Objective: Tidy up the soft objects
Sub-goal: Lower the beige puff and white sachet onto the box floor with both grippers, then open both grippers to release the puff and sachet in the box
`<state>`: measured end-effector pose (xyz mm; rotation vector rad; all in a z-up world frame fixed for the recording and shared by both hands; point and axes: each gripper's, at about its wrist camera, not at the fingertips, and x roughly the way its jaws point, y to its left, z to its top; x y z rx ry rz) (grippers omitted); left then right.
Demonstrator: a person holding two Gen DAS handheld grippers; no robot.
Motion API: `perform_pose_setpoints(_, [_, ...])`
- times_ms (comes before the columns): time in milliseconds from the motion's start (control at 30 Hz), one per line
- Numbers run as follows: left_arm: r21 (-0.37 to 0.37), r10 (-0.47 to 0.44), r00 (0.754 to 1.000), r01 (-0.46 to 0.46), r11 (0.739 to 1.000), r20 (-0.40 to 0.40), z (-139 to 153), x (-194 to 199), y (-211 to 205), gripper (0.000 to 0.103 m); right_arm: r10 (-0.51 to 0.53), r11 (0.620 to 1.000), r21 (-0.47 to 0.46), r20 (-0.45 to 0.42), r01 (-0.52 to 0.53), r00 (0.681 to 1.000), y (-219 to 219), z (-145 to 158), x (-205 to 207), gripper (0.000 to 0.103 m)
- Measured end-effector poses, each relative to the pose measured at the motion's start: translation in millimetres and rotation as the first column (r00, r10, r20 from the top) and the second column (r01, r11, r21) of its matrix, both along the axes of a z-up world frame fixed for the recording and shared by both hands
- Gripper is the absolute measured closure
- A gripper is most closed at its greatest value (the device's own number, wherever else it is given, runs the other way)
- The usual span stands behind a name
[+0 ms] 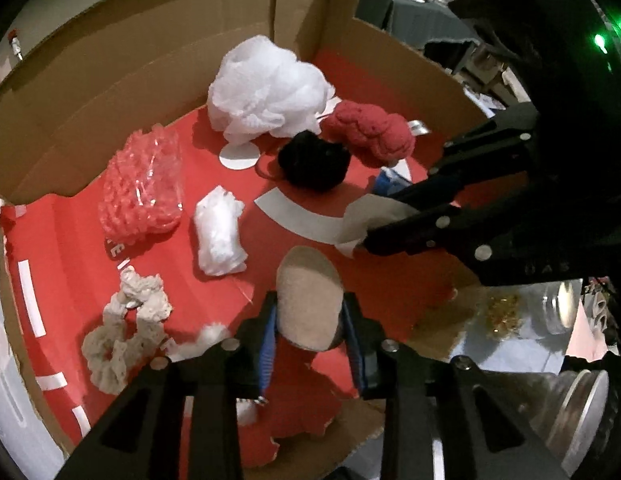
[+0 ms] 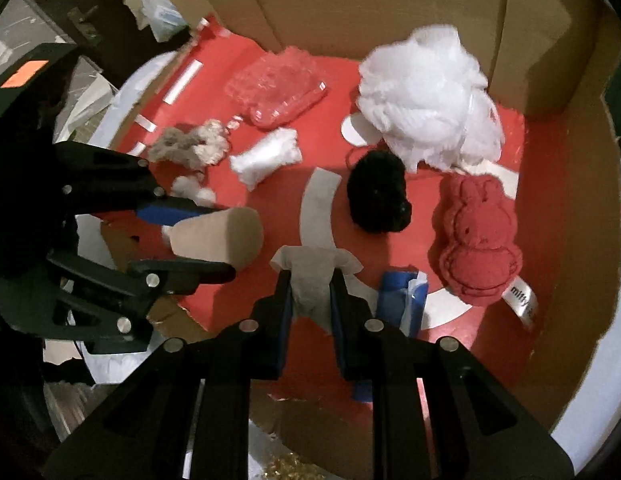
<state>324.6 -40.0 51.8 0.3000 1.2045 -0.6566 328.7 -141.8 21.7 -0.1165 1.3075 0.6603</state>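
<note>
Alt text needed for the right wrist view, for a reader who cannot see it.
The right tool pinches a crumpled beige tissue over a red-floored cardboard box, while the left tool grips a tan sponge beside it. On the floor lie a white mesh pouf, black pom-pom, red plush rabbit, pink bubble wrap and cream scrunchie.

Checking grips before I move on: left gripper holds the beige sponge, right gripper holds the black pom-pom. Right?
Not quite. The left gripper does hold the beige sponge, but the right gripper is shut on a crumpled tissue; the right wrist view shows the black pom-pom lying free.
</note>
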Motion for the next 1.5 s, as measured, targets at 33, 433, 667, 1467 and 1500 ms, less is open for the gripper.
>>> perform_pose_setpoints(33, [0.005,0.001,1.0,-0.001,1.0,-0.006,-2.5,1.7,-0.9,0.071,-0.009,1.0,-0.008,-0.009,0.009,1.0,0.0,-2.5,1.9,0.086])
perform_pose_setpoints(433, [0.024,0.008,1.0,-0.007,1.0,-0.008,-11.7,4.7,-2.7,0.064,-0.009,0.999,-0.031,-0.036,0.008,0.999,1.1,-7.7,5.8,0.084])
perform_pose_setpoints(667, [0.02,0.008,1.0,-0.008,1.0,0.0,-16.0,6.0,-9.1,0.057,-0.009,1.0,-0.028,-0.035,0.008,0.999,7.8,-10.0,4.5,0.083])
perform_pose_setpoints(1467, [-0.103,0.15,0.982,-0.138,0.985,0.113,35.0,-42.4,31.1,0.033,-0.105,0.994,-0.022,0.075,0.107,0.992,8.4,21.1,-24.6,0.028])
perform_pose_setpoints(1500, [-0.108,0.164,0.98,-0.151,0.983,0.116,36.3,-43.9,32.6,0.033,-0.109,0.994,-0.02,0.1,0.111,0.989,7.9,25.1,-27.5,0.028])
